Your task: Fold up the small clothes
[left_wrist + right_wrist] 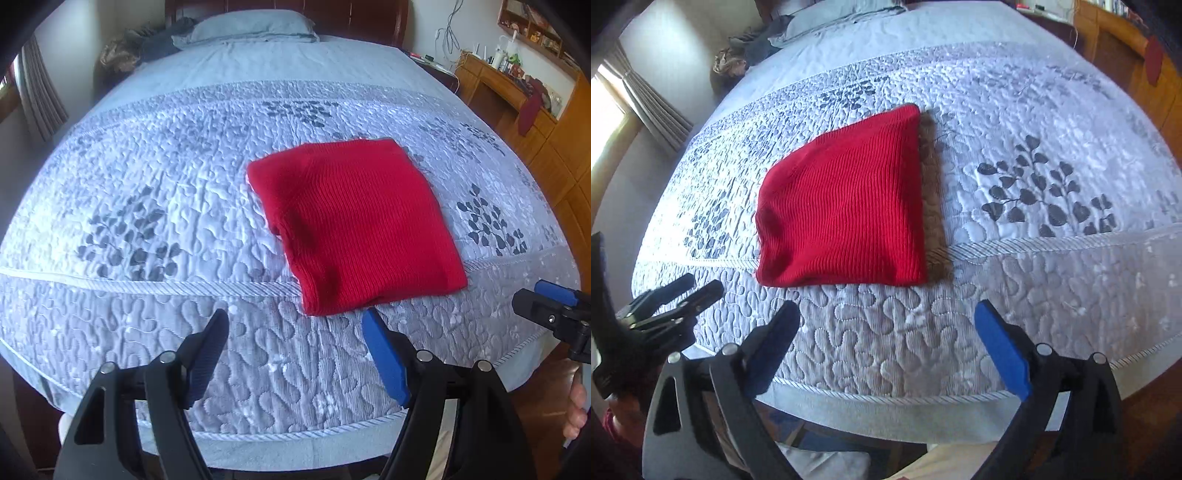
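Left wrist view: looking forward past the left tongs (295,321) from near the foot edge of the bed (147,177), toward the pillow (251,24); red knit garment (351,229) just ahead and rightward, right tongs (546,299) far right. Right wrist view: same heading, right tongs (886,314) foremost, garment (842,214) ahead and leftward, left tongs (690,291) far left. Shared: garment, quilt, pillow end.

Bright window (605,110) daylight, sheen on quilt (1015,96), fisheye-warped edges.

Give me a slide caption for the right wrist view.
Folded red knit garment lying on a quilted bedspread, right gripper open and empty before it.
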Motion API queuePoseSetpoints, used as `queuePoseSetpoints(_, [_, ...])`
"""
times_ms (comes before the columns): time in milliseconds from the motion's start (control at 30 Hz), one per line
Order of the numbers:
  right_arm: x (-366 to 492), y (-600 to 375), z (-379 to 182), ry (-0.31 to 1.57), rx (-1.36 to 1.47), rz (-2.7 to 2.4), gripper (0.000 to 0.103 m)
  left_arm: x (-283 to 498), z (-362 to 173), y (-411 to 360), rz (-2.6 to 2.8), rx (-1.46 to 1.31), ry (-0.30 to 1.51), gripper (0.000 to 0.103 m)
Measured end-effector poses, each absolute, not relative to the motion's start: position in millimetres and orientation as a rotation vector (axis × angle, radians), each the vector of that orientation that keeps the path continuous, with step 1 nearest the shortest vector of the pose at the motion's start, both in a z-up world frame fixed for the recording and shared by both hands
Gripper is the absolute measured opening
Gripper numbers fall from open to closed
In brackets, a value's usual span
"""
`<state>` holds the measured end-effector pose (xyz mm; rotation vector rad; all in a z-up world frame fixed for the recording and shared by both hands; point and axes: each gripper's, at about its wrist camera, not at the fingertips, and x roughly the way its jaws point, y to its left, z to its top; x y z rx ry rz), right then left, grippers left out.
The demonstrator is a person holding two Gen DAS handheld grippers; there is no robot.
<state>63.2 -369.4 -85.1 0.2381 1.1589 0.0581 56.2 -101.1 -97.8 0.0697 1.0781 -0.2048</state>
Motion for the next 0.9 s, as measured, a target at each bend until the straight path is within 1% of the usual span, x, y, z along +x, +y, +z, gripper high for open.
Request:
queuePoseSetpoints(300, [48.5,-354.3,-73.4,1.157,0.186,0.029,0.099,34.1,-67.0,-100.3,-0.195,0.111,1.026,0.082])
queuePoseSetpoints(467, [41.2,-348.6,-63.8,1.151,0.146,-0.011,0.100,24.7,-59.8,-102.2,-0.182,0.133,1.015,0.082])
queuePoseSetpoints(900, [32.1,-338.3,-61.4,1.153,0.102,-0.034,0.100,16.4,-60.8,-103.9,-0.166,0.135,1.025,0.082])
